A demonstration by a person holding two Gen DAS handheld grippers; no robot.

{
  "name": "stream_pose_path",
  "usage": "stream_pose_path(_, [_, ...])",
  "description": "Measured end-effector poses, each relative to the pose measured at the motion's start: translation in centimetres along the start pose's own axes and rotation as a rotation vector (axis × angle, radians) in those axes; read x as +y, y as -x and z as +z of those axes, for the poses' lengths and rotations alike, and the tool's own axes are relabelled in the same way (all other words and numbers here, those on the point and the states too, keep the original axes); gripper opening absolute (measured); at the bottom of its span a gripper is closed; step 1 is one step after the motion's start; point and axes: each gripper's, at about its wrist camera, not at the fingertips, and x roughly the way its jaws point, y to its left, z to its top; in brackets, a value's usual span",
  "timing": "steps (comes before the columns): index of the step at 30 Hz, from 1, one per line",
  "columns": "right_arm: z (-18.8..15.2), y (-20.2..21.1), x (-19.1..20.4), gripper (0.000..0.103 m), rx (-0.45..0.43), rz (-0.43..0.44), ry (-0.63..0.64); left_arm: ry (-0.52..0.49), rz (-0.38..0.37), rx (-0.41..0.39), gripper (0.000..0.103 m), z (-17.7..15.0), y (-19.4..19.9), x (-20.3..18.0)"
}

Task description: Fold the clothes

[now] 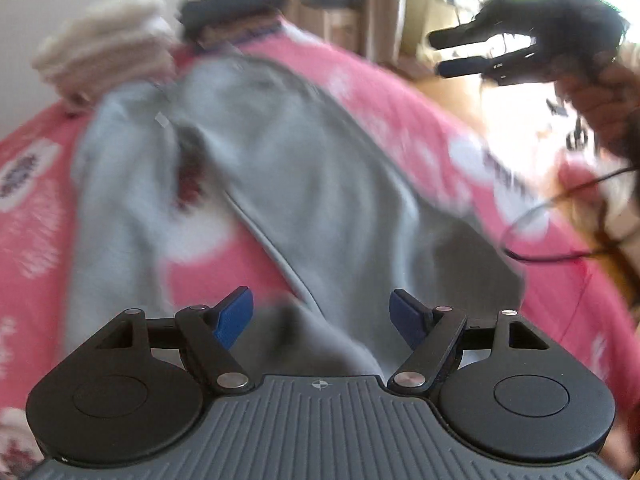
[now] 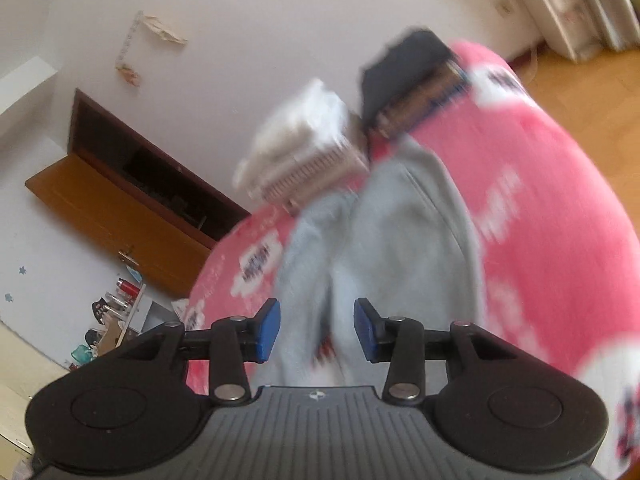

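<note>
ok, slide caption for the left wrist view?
Open left gripper over grey sweatpants on pink blanket, right gripper raised.

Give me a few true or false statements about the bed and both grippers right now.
1. A grey garment lies on a pink bedspread. True.
2. The left gripper is shut on the garment. False: its jaws stand open, holding nothing.
3. Folded stacks, one white, one dark, sit at the bed's far end. True.
4. The right gripper holds a white towel. False: it is open and holds nothing.
</note>
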Motion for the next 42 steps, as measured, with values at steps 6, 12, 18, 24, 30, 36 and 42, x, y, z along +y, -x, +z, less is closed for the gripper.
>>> stream_pose_path(6, [-11.1,4.5,-4.4,0.044,0.211,-0.162,0.045,0.130,0.184,0.005,0.027,-5.3,-1.1,0.0])
stream_pose_path(12, [-13.7,3.8,-2.6,0.044,0.237,-0.200,0.233,0.315,0.610,-0.041,0.014,-6.0,3.9,7.1])
stream_pose_path(18, [-14.6,2.3,-1.7,0.044,0.280,-0.148,0.332,0.624,0.656,-0.125,0.038,-8.5,9.1,11.9])
stream_pose_path(24, [-15.8,1.3,-1.3,0.044,0.349,-0.097,0.389,0.661,0.616,-0.346,0.064,-9.8,13.7,9.1])
stream_pose_path(30, [-16.7,0.4,-1.3,0.044,0.409,-0.058,0.418,0.580,0.554,-0.480,0.065,-9.0,15.8,7.4])
stream_pose_path(36, [-19.0,-0.5,-1.2,0.045,0.457,-0.077,0.542,0.410,0.301,-0.357,0.065,-8.9,12.5,4.4])
stream_pose_path(42, [-12.8,-2.9,0.2,0.006,0.348,0.016,0.422,0.438,0.192,-0.246,0.065,-10.3,9.1,2.8])
